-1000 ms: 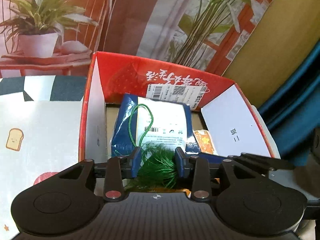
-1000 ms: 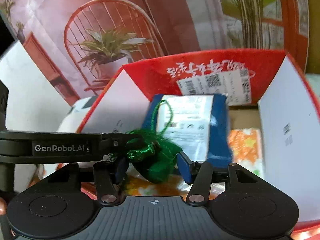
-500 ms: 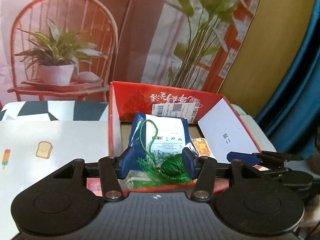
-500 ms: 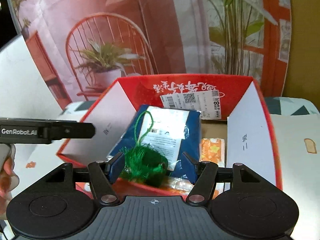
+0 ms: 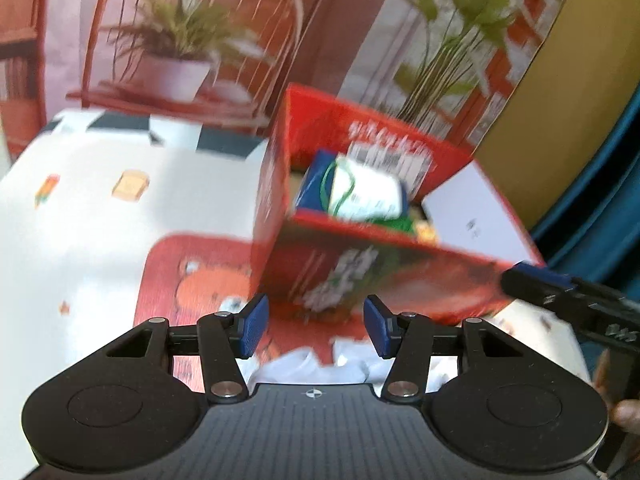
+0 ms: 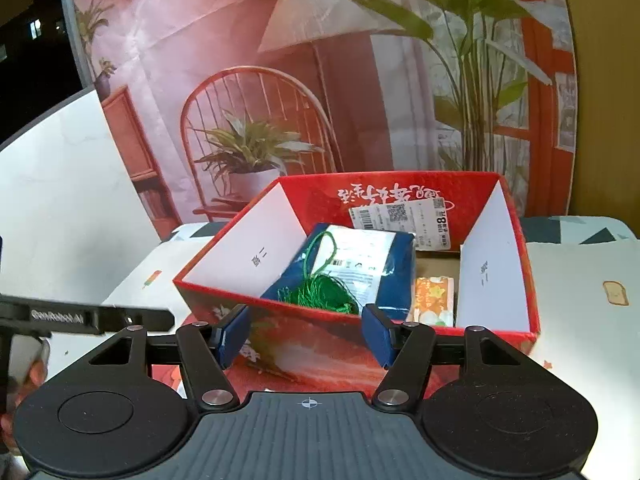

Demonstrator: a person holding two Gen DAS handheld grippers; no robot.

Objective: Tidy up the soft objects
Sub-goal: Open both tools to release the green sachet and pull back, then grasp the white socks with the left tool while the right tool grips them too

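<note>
Now both grippers stand empty in front of the red box. The left gripper (image 5: pixel 312 330) has its blue pads (image 5: pixel 253 330) parted, its jaws having just been opening, and nothing lies between them; beyond the gap is only the blurred front wall of the box and a rumpled white cloth (image 5: pixel 316 366) just below. The right gripper (image 6: pixel 306 334) likewise holds its pads (image 6: pixel 378 336) apart on nothing, the box's near wall showing through the gap.

Inside the red box (image 6: pixel 516 264), a green tassel (image 6: pixel 322 294) with its looped cord lies on a blue packet (image 6: pixel 396 268), which leans against the left flap. An orange packet (image 6: pixel 434 300) sits beside it, toward the right wall. These three appear put away.

Outside the box, the white cloth lies on a red mat (image 5: pixel 180 280) printed with a cartoon bear, itself spread over a white tablecloth (image 5: pixel 100 240). Judging by that, the cloth seems the most likely item left to sort, though whether other soft things wait out of view cannot be told. A person's fingers (image 5: pixel 626 414) show at the right edge of the left view, on the other handle.
</note>
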